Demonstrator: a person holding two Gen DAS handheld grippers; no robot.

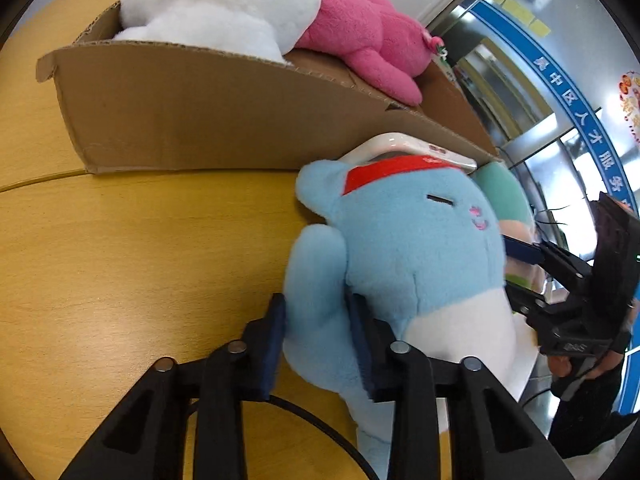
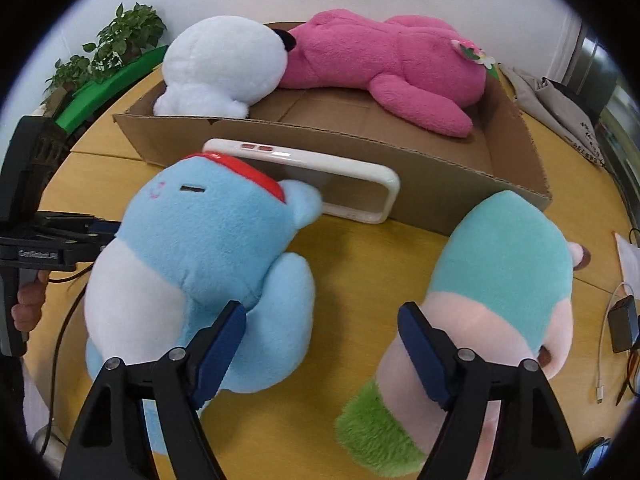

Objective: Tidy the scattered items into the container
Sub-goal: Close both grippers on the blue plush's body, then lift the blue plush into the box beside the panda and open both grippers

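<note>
— What does the left gripper (image 1: pixel 316 334) have?

— I see its two blue pads pressed into one arm of the blue plush (image 1: pixel 404 256), so it is clamped on that toy. The plush lies on the yellow table (image 1: pixel 140 260) straight ahead of the tool, its red cap towards the cardboard box (image 1: pixel 192 120) beyond it.

— And the right gripper (image 2: pixel 322 346)?

— I read it as spread wide, nothing between its fingers. The blue plush (image 2: pixel 200 256) sits just off its left finger, touching or nearly so; I cannot tell which. The teal and pink plush (image 2: pixel 500 280) is against its right finger.

— Where is the box from there?

— Ahead of the right tool, past both toys. A white plush (image 2: pixel 224 66) and a pink plush (image 2: pixel 384 64) already lie inside. A white phone case (image 2: pixel 340 178) leans against the near wall, just behind the blue toy's head.
</note>
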